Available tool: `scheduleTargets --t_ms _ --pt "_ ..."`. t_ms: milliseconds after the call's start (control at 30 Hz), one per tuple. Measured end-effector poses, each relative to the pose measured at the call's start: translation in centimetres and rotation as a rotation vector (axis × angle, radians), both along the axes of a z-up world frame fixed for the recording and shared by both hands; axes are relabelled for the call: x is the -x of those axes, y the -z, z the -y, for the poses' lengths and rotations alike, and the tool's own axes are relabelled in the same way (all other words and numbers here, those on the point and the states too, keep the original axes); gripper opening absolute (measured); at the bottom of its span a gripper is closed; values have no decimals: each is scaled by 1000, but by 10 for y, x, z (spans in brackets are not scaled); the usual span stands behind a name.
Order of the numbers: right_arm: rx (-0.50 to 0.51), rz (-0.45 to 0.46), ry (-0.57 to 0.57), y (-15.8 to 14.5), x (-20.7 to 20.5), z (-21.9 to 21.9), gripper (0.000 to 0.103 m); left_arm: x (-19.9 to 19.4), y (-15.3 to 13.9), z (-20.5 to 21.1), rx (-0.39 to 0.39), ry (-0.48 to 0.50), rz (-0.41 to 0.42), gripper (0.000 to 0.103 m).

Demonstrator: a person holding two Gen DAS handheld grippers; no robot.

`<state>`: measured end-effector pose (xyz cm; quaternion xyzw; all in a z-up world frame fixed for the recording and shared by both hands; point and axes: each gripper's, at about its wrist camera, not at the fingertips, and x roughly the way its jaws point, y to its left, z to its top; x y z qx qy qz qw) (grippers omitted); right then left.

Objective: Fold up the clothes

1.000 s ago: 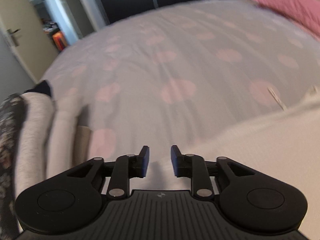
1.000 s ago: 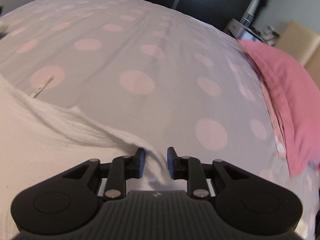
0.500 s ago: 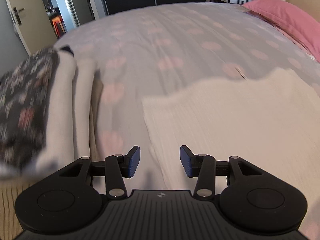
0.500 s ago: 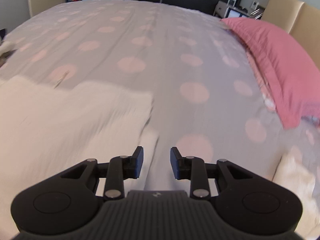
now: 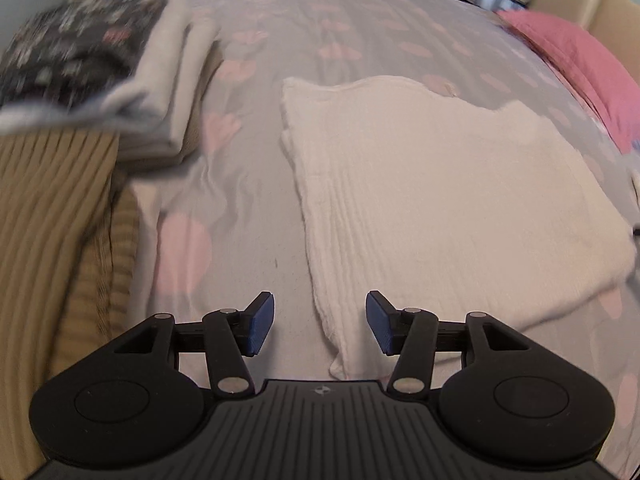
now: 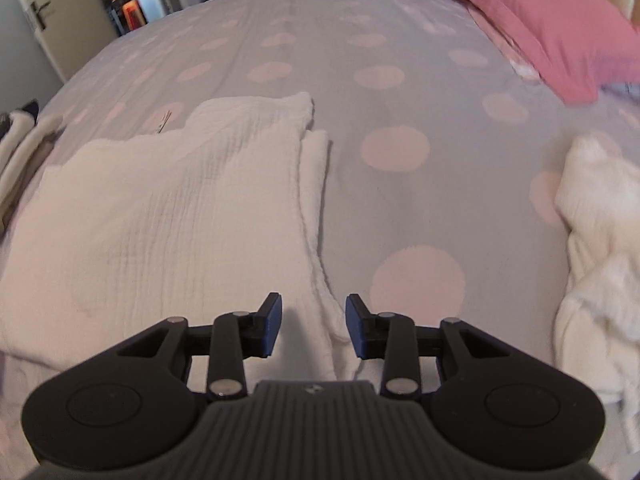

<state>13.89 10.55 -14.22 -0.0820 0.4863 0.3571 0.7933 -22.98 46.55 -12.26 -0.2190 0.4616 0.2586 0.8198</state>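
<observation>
White garment (image 5: 440,200) lies folded flat on the bedspread (image 5: 248,208), a crinkled cream-white cloth in at least two layers; in the left wrist view we see its left edge running from about 12 o'clock down to 6 o'clock, the near corner ending just between the fingers; in the right wrist view the same garment (image 6: 160,220) fills the 9 to 11 o'clock side, its right edge showing a narrower under-layer that sticks out beside the top layer.

Left gripper (image 5: 320,326): jaws wide apart, nothing between the pads; we note the near left corner of the garment lies below the gap, and we cannot tell whether the fingers touch it. Right gripper (image 6: 313,328): jaws parted a little less widely, holding nothing; the garment's near right edge lies below the gap; contact cannot be judged here either.

Outward from the garment: the bedspread is grey with pale pink dots; at 9 to 11 o'clock in the left view we see a stack of folded clothes (image 5: 160,92), grey pieces with a dark flowered piece (image 5: 72,52) on top, blurred, and a tan ribbed knit (image 5: 52,216) at the near side of the stack; the stack sits near the garment but apart from it. Pink pillow (image 6: 540,16) at 1 o'clock in the right view; a loose white heap of cloth (image 6: 600,248) at 3 o'clock, well apart from the garment.
</observation>
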Motion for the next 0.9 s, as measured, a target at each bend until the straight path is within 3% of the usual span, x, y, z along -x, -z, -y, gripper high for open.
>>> scheduleTargets --t_ms 100,167,200,367,400,533,767,900 --pt "-7 -37 33 7 -3 -1 35 2 10 1 64 -30 31 49" --pt "-20 -62 39 7 -4 -1 10 -2 12 3 79 -19 29 45" --pt "-26 -74 42 7 -4 -1 5 -5 13 4 90 -12 25 33" --pt "-53 -52 43 -19 4 11 5 -11 8 9 70 15 16 7" --pt "-48 -54 42 -25 5 15 5 -11 6 9 64 18 8 6" --pt "9 -85 61 -26 4 31 4 -7 0 8 64 32 -7 4" --pt "104 -111 48 17 5 30 4 -12 13 10 40 69 -109 3" --pt "118 -92 37 16 9 28 5 -8 12 5 43 65 -111 10"
